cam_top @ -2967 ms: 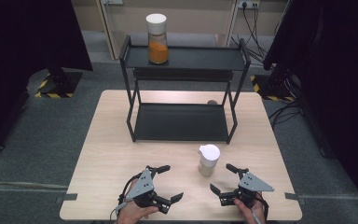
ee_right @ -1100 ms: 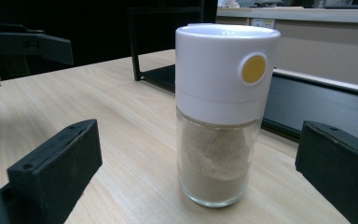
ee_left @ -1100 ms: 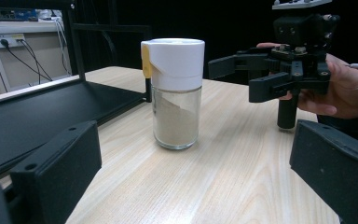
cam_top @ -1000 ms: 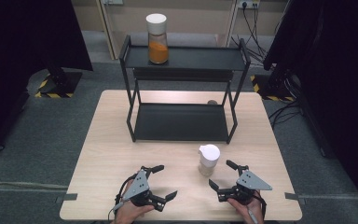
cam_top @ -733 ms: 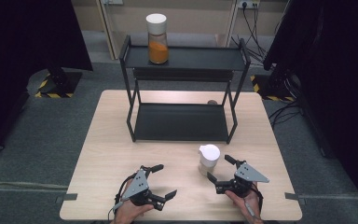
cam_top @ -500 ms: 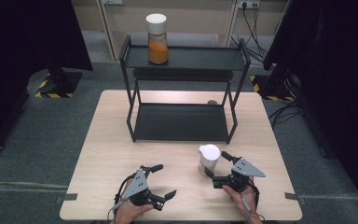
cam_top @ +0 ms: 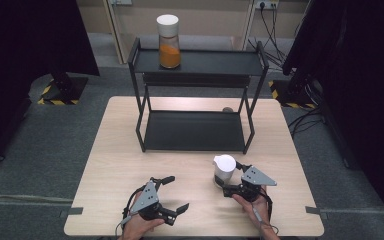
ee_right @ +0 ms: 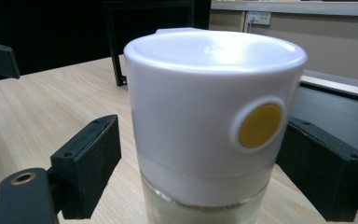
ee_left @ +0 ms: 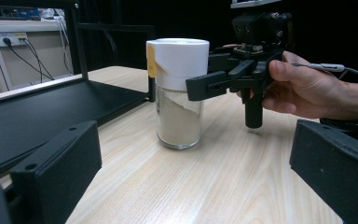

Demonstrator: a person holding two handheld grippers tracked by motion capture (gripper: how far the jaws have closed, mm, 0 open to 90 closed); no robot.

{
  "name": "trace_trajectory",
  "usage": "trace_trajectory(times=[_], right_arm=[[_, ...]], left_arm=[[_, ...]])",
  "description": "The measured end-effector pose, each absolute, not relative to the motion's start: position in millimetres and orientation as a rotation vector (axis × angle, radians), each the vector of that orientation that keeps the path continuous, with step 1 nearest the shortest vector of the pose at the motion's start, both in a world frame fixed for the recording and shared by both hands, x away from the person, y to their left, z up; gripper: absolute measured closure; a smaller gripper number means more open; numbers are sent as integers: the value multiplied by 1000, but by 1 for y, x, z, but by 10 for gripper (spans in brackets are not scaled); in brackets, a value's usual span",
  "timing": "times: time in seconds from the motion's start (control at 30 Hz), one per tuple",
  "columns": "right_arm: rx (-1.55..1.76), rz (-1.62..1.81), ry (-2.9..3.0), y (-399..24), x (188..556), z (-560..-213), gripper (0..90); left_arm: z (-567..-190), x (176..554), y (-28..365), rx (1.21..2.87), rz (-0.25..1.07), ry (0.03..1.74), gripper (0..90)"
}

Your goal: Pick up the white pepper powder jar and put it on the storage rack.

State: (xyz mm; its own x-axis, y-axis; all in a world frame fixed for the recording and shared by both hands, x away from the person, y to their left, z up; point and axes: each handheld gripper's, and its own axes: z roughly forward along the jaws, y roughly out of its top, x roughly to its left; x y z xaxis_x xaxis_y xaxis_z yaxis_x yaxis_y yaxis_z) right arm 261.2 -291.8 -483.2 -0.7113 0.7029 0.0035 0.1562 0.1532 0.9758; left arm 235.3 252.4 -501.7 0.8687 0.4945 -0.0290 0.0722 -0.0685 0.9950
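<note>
The high view looks forward and down on the whole table from above, while the left gripper view looks level across the tabletop at the jar from near, and the right gripper view faces that jar at very close range.

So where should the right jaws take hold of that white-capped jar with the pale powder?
Probably on the white cap, coming in level from the person's side. The jar stands upright on the table, and the cap is its widest part, with straight walls. The right gripper has just been closing, its jaws either side of the cap; a gap shows at one side, so it isn't clamped yet.
</note>
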Motion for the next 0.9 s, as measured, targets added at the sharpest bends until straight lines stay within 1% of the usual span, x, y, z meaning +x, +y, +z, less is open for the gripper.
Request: trace_trajectory(times=[0.13,0.2,0.27,0.57,0.9], right_arm=[[822,1559,1995,-287,263,-481,219],[824,1534,1995,-285,263,-480,277],[827,1528,2002,-284,264,-479,301],[814,1508,2005,-283,260,-474,305],[754,1533,1982,-287,252,-460,306]], left_arm=[[-502,236,253,1618,362,453,16],[-502,236,253,1620,360,454,16],[-502,236,252,1620,360,454,16],[-503,236,254,1612,357,466,17],[-503,236,254,1614,357,466,17]])
